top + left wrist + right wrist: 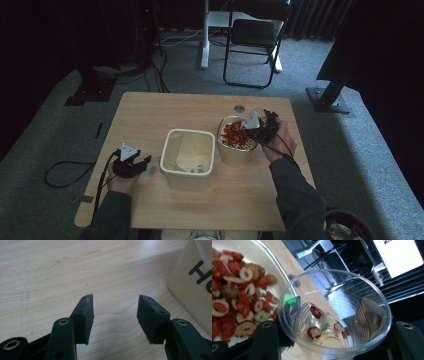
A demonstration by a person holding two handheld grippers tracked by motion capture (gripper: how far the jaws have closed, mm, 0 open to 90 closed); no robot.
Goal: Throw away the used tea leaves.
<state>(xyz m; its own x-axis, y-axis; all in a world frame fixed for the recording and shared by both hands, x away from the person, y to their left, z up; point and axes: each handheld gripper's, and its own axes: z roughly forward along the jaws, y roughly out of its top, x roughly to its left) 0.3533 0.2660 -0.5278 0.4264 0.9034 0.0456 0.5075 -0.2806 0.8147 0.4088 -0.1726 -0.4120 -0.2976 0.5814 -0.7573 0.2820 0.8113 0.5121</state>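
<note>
Clear plastic cup [334, 317], gripped by the right tongs [261, 126], is held tilted at the far right rim of a cream tub [235, 150] heaped with red and white dried fruit slices [234, 134]. In the right gripper view the jaws are closed on the cup's sides, and a few fruit slices [315, 312] lie inside it. A second cream tub [188, 162], square and nearly empty, stands just left of the fruit tub on the wooden desk [150, 115]. The left tongs [131, 164] rest on the desk just left of that emptier tub, jaws partly open and holding nothing.

The step in hand looks like scooping fruit out of the full tub with the cup. Since the cup holds so little, the next move probably calls for dipping its rim deeper into the heap, then carrying it level to the emptier tub and tipping it there without spilling.
</note>
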